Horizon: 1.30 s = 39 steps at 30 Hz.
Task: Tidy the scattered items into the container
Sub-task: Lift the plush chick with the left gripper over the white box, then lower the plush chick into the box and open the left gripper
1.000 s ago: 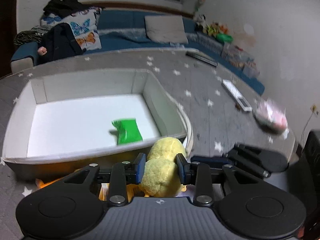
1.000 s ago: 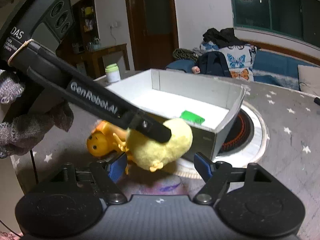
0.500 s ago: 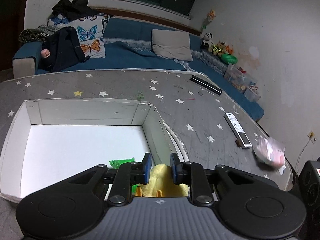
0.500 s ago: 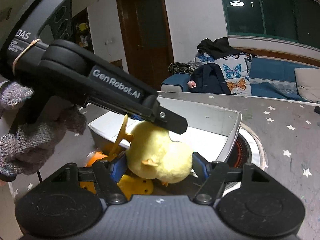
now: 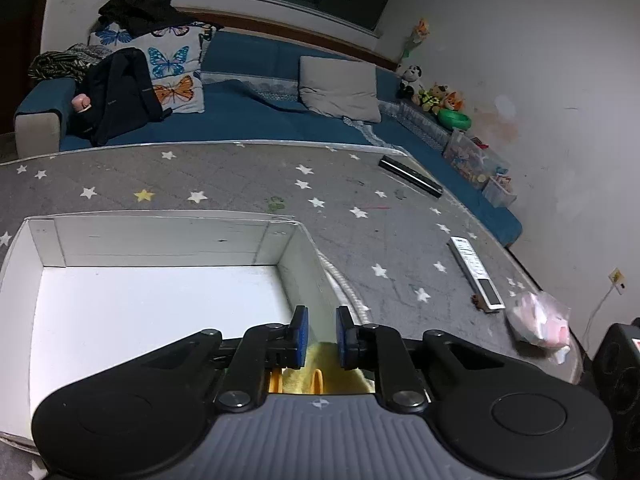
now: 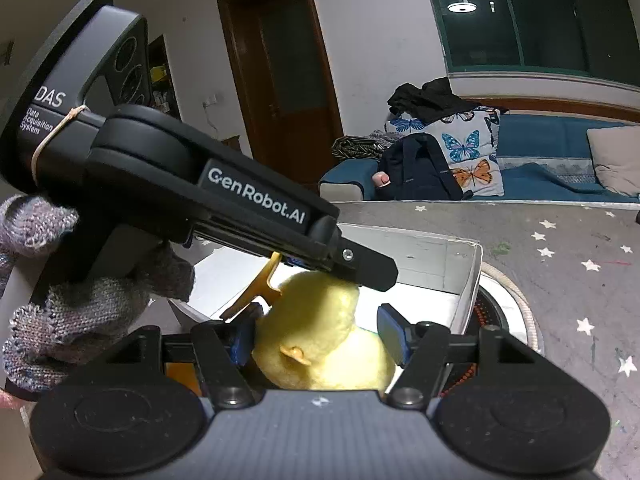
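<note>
A white cardboard box (image 5: 160, 240) lies open on the star-patterned grey table. My left gripper (image 5: 319, 332) hovers over the box's near right corner with its jaws shut. In the right wrist view a thin orange strip (image 6: 260, 280) of an orange toy runs up into the left gripper (image 6: 372, 276). A yellow plush duck (image 6: 316, 320) hangs in front of the box (image 6: 468, 280), just under the left fingers. My right gripper (image 6: 316, 336) has the duck between its closing jaws, pads against its sides. In the left wrist view, only a bit of the duck (image 5: 328, 364) shows behind the pads.
A white remote (image 5: 474, 272), a black bar (image 5: 412, 176) and a pink bag (image 5: 540, 324) lie on the table's right side. A round black burner ring (image 6: 492, 320) sits partly under the box. A gloved hand (image 6: 80, 308) holds the left gripper. A blue sofa (image 5: 260, 120) stands behind.
Both grippers rose and moved forward over the box's near wall. The duck and orange toy left the table. The left jaws closed from around the duck; the right jaws narrowed onto it.
</note>
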{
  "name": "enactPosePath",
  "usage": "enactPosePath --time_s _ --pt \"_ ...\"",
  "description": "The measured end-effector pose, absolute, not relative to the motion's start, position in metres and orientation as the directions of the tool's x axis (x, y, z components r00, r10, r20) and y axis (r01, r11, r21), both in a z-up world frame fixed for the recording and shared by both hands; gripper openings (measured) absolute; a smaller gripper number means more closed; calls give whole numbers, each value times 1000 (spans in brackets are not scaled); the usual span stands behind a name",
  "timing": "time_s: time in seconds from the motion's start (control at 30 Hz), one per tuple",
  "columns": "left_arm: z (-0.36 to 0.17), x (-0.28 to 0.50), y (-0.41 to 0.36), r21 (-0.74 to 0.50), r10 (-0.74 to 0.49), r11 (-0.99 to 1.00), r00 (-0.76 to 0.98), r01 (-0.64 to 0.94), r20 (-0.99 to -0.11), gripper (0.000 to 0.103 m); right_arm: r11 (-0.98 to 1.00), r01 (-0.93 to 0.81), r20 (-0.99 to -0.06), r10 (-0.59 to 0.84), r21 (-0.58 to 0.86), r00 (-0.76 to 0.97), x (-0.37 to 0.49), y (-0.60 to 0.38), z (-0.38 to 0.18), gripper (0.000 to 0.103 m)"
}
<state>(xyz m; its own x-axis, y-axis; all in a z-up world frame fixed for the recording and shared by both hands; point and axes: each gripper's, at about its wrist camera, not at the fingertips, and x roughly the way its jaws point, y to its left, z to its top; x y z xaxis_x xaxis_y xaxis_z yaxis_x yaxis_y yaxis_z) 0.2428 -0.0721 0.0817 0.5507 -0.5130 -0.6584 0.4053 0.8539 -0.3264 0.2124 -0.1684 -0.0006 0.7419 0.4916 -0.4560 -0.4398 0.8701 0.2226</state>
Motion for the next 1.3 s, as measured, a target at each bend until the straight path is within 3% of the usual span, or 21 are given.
enactPosePath --time_s 0.43,0.63,1.03,1.3 --pt "66 276 -86 -263 -454 883 566 389 -688 13 882 -378 -491 470 280 734 240 -175 -14 64" --pt "56 281 -77 -304 -471 878 559 370 -682 14 879 -371 -497 476 299 726 245 -177 -21 64" --pt "58 276 -73 -276 -453 886 572 373 -684 17 913 -333 -535 408 235 740 255 -171 -29 62" --pt "54 268 -65 -287 -450 890 582 354 -678 16 931 -306 -510 365 199 779 245 -173 -27 61"
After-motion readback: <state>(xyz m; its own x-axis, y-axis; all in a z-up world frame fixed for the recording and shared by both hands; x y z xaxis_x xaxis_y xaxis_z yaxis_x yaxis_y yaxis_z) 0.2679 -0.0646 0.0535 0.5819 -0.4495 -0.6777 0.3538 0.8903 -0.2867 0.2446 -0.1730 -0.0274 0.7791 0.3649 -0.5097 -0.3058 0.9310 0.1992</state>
